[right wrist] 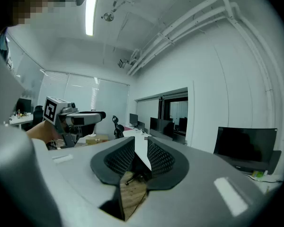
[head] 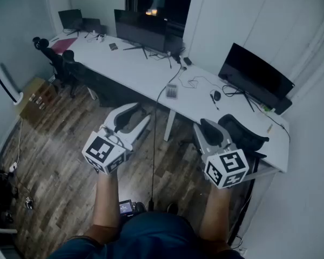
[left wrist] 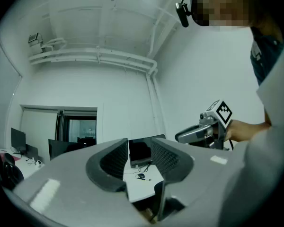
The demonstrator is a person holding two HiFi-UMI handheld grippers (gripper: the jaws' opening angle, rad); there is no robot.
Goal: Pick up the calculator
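The calculator (head: 171, 90), small and grey, lies on the long white desk (head: 146, 72) near its front edge, beside a dangling black cable. Both grippers hang over the wooden floor, short of the desk and apart from the calculator. My left gripper (head: 140, 113) (left wrist: 139, 150) is open, with nothing between its jaws. My right gripper (head: 211, 127) (right wrist: 141, 145) shows only a narrow gap and is also empty. Neither gripper view shows the calculator. Each gripper appears in the other's view: the right gripper (left wrist: 203, 131) and the left gripper (right wrist: 75, 117).
Two dark monitors (head: 140, 30) (head: 255, 77) stand on the desk, with a mouse (head: 217, 95) and loose cables between them. A black chair (head: 240, 134) sits close to the right gripper. Further chairs (head: 59, 63) and a cardboard box (head: 35, 99) are at left.
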